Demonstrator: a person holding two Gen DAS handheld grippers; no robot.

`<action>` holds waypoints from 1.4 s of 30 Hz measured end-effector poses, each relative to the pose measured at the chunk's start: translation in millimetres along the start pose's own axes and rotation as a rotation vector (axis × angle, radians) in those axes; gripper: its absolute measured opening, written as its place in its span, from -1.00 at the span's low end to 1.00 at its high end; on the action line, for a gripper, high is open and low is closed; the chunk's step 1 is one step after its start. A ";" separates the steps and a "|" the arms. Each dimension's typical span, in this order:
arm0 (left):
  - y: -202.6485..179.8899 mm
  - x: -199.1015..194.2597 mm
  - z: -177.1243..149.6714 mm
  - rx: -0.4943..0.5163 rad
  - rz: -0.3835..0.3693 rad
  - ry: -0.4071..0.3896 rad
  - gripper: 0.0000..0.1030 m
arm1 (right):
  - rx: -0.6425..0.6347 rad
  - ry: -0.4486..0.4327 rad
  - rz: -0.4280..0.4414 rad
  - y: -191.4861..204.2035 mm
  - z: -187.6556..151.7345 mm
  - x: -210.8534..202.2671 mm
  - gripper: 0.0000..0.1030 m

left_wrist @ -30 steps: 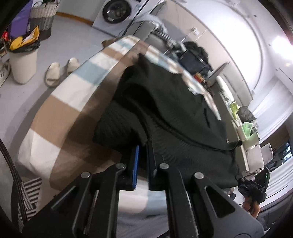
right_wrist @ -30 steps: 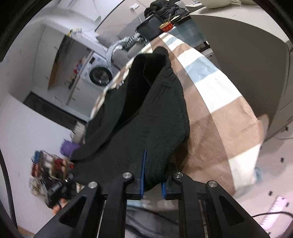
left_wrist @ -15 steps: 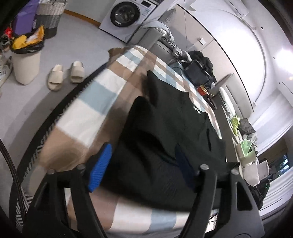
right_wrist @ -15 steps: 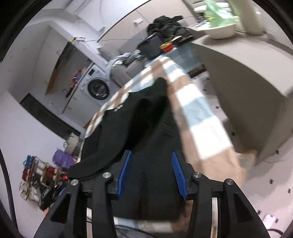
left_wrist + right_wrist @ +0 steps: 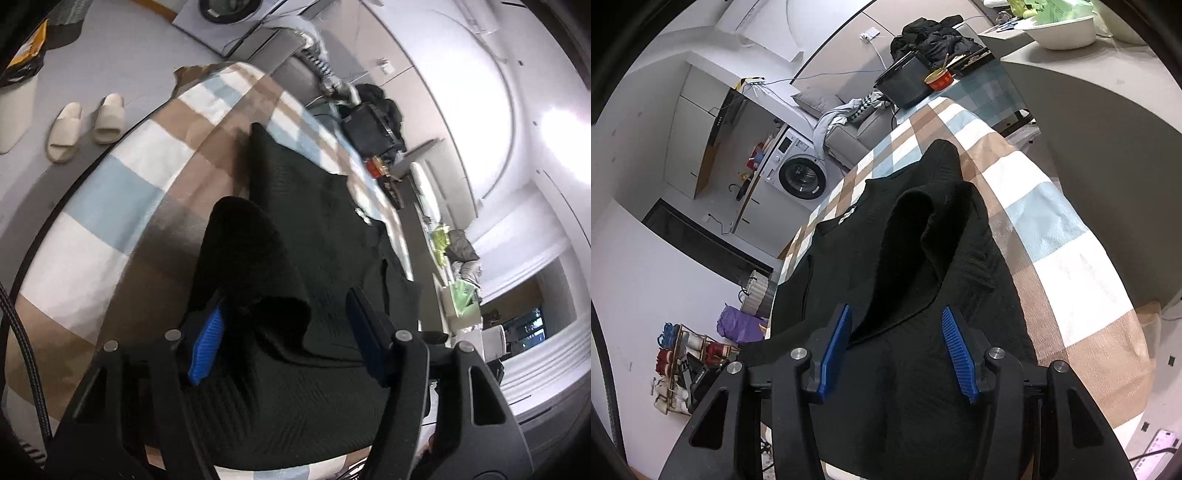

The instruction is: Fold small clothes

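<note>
Plainly, both claws are spread and hold nothing. The left claw [image 5: 284, 336] hangs over the near edge of the black knit garment [image 5: 325, 229], its blue pads [image 5: 205, 343] wide apart with a raised hump of folded-over cloth between them. The right claw [image 5: 899, 347] is likewise wide open above the same garment [image 5: 886, 258], where a sleeve or side flap lies turned inward across the body in the middle of the frame.

The garment rests on a checked cloth [image 5: 122, 192] of tan, white and pale blue that covers the worktop, running from the lower middle of each view toward the upper middle. It looks partly folded: flaps from both sides lie over the centre, but they sit puffed up, not flat.

The main risk, judging from this, is that the thick knit springs back. The turned-in flap in the right view stands in a loose ridge, and if a claw brushes it on the next reach it could flop open and undo the fold. A second risk is a grab that takes too many layers, or only the top one, since the black fabric hides its own edges. A lengthwise fold then would come out crooked. The near hem also lies close to the worktop's edge at the bottom of the frame, so a careless pull toward the person could drag the garment, and perhaps the checked cloth with it, over the side.
</note>
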State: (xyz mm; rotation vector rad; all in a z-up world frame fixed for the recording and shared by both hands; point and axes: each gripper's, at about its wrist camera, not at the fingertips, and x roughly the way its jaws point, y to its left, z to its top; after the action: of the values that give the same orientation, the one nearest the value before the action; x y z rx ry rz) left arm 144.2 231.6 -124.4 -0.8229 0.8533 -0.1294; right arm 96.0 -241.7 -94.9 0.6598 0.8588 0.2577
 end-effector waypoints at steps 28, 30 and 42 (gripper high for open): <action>5.2 17.7 19.8 -0.006 0.013 -0.028 -0.85 | 0.024 0.015 -0.035 -7.7 9.5 6.7 0.10; 0.7 15.3 22.6 0.011 0.013 -0.036 -0.85 | 0.012 0.013 -0.038 -4.0 13.6 8.6 0.22; 11.6 14.7 23.4 -0.025 0.026 -0.033 -0.85 | 0.070 -0.013 -0.150 1.7 52.8 31.1 0.29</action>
State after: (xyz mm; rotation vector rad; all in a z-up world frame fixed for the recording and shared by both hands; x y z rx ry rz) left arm 168.2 247.4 -132.7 -0.8352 0.8357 -0.0820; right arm 156.6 -248.8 -88.1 0.6580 0.9032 0.0881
